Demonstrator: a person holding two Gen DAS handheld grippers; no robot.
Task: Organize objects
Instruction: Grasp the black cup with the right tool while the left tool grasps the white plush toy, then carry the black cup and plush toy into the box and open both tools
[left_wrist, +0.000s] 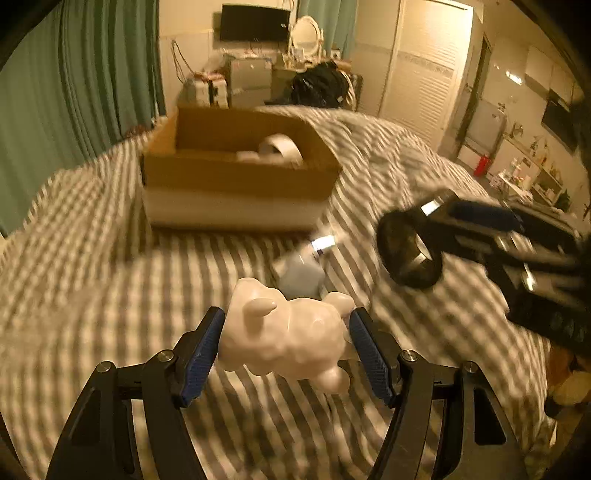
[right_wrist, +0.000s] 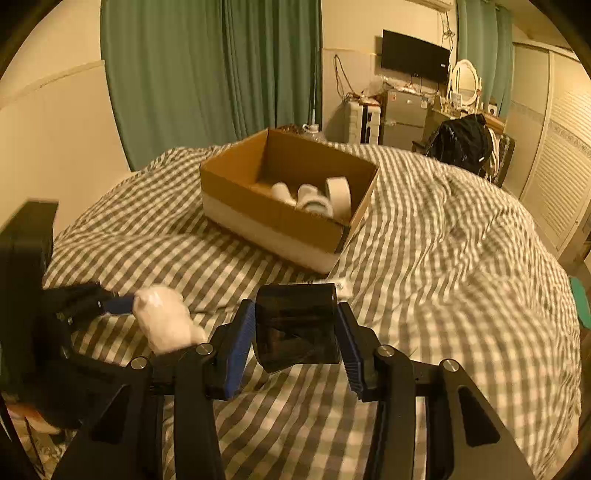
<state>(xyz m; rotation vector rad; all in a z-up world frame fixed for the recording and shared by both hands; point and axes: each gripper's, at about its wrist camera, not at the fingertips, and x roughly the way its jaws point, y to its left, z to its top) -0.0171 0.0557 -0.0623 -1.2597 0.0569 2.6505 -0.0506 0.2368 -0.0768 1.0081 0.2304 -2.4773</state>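
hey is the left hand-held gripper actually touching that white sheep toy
Touching. The left wrist view shows the left hand-held gripper with both blue pads pressed against the flanks of the white sheep toy, which hangs above the checked bedcover.

Left tool (left_wrist: 287, 341) grips white toy (left_wrist: 284, 332); cardboard box (left_wrist: 236, 177) beyond

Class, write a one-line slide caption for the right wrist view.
Right gripper holds a black tape roll above the checked bed, box ahead.
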